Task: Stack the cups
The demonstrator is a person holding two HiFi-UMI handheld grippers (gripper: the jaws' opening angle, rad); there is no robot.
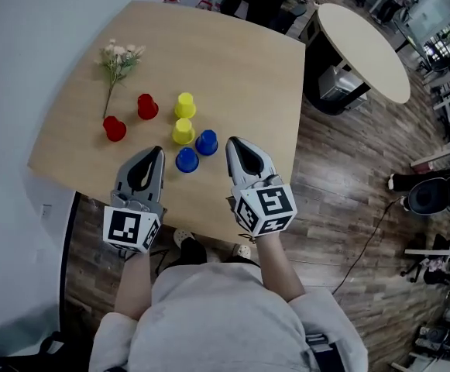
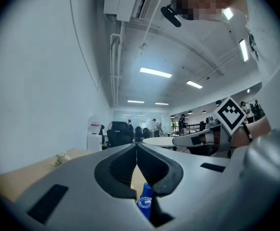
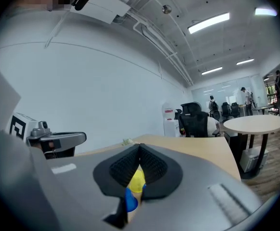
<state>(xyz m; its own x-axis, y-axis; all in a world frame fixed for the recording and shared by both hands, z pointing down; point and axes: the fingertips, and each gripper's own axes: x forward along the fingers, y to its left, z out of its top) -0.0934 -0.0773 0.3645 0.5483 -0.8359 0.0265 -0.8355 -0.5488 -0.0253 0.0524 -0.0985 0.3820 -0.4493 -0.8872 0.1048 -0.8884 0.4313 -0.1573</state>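
Note:
Six small cups stand on the wooden table (image 1: 77,142): two red cups (image 1: 115,128) (image 1: 147,106), two yellow cups (image 1: 184,105) (image 1: 183,131) and two blue cups (image 1: 206,142) (image 1: 187,160). My left gripper (image 1: 159,151) hovers over the near table edge, just left of the nearer blue cup, jaws shut and empty. My right gripper (image 1: 231,142) is just right of the blue cups, also shut and empty. A blue cup (image 2: 145,203) shows under the shut tips in the left gripper view. Beneath the right gripper's tips I see a yellow cup (image 3: 137,181) and a blue cup (image 3: 130,201).
A sprig of pale flowers (image 1: 118,59) lies at the table's far left. A round white table (image 1: 364,45) stands to the right across wooden floor. A white wall runs along the left. Office chairs and people are far behind.

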